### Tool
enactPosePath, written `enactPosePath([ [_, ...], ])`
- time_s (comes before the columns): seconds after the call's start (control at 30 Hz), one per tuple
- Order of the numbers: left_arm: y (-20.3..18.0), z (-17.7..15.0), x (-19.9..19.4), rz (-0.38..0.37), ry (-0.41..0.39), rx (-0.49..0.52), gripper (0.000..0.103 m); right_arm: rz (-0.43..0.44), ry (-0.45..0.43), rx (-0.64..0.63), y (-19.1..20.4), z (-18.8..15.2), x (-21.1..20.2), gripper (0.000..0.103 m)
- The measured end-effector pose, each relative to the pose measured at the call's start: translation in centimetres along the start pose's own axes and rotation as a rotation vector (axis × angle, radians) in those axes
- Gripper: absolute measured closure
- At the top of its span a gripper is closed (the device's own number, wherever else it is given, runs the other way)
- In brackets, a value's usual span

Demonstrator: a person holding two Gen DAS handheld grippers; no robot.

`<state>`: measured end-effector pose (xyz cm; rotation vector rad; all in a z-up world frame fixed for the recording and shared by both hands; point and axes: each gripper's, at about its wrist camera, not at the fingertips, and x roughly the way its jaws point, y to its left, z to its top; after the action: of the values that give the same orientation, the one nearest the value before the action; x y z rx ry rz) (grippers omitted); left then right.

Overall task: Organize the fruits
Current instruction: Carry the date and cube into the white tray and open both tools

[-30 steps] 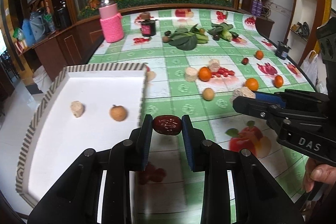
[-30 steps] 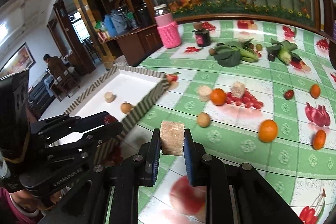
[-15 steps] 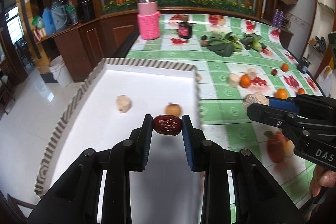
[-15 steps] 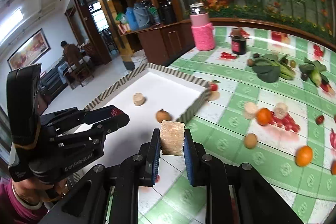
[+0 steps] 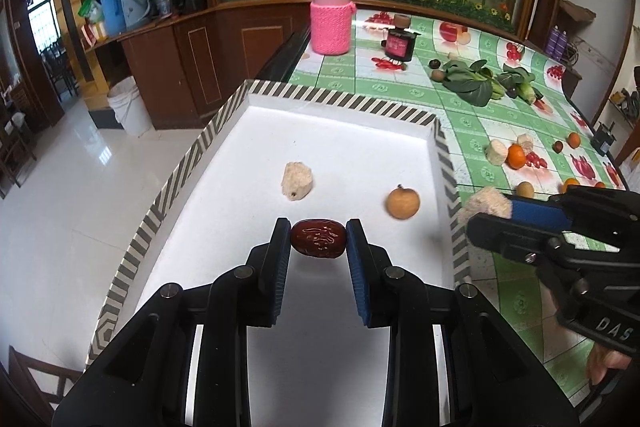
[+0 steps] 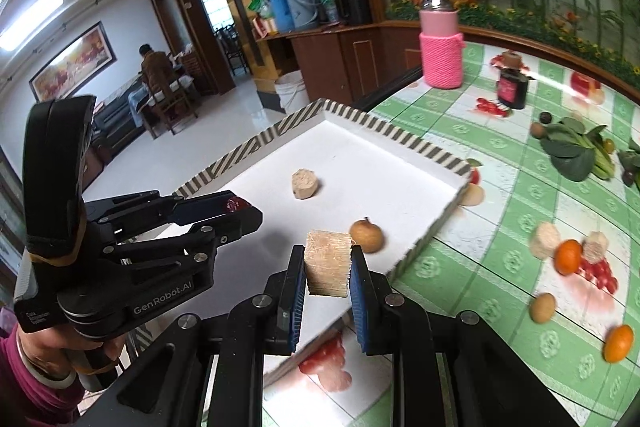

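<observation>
My left gripper [image 5: 318,238] is shut on a dark red date [image 5: 318,238] and hangs over the white tray [image 5: 320,95] with the striped rim. In the right wrist view that same left gripper [image 6: 240,209] shows at the left, above the tray [image 6: 400,139]. My right gripper [image 6: 327,269] is shut on a pale beige fibrous chunk [image 6: 327,269], above the tray's right rim. From the left wrist view, the right gripper [image 5: 486,207] appears at the right edge with the chunk [image 5: 482,203]. Inside the tray lie a beige chunk [image 5: 297,181] and a round brown fruit [image 5: 403,202].
On the green checked tablecloth [image 5: 472,123] right of the tray lie several oranges [image 6: 568,257], beige chunks [image 6: 544,239] and brown fruits [image 6: 542,308]. Leafy greens [image 5: 472,83], a dark jar [image 5: 400,41] and a pink-sleeved bottle [image 5: 331,15] stand farther back. The floor drops off left of the tray.
Both grippers have travelled left from over the tablecloth to over the tray, each keeping its piece. The tray now fills the middle of both views.
</observation>
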<state>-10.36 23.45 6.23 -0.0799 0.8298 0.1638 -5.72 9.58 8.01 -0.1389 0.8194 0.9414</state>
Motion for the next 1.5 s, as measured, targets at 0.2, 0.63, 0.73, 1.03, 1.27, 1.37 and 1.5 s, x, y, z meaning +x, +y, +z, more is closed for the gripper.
enactPosePath([
  [0.2,1.1,0.3,1.1,-0.001,0.039,-0.019,0.076,0.011,0.037,-0.010,0.0,0.6,3.0,0.083],
  [0.63,2.6,0.5,3.8,0.049,0.115,-0.072,0.050,-0.040,0.135,-0.088,0.7,0.3,7.9,0.083],
  [0.73,2.9,0.5,3.8,0.051,0.103,-0.085,0.037,-0.056,0.122,-0.110,1.0,0.1,7.4,0.078],
  [1.03,3.5,1.0,0.5,0.026,0.015,-0.143,0.037,-0.037,0.010,-0.021,-0.6,-0.9,1.4,0.078],
  [1.27,-0.2,0.6,-2.6,-0.098,-0.064,-0.088,0.037,-0.088,-0.067,0.081,-4.2,-3.3,-4.3,0.078],
  [1.37,-2.2,0.2,-2.9,-0.135,-0.062,-0.064,0.037,-0.126,-0.068,0.111,-5.7,-4.5,-5.9,0.078],
  [1.5,-5.6,-0.3,-2.7,-0.165,-0.042,-0.014,0.037,-0.166,-0.076,0.163,-7.9,-6.1,-8.0,0.078],
])
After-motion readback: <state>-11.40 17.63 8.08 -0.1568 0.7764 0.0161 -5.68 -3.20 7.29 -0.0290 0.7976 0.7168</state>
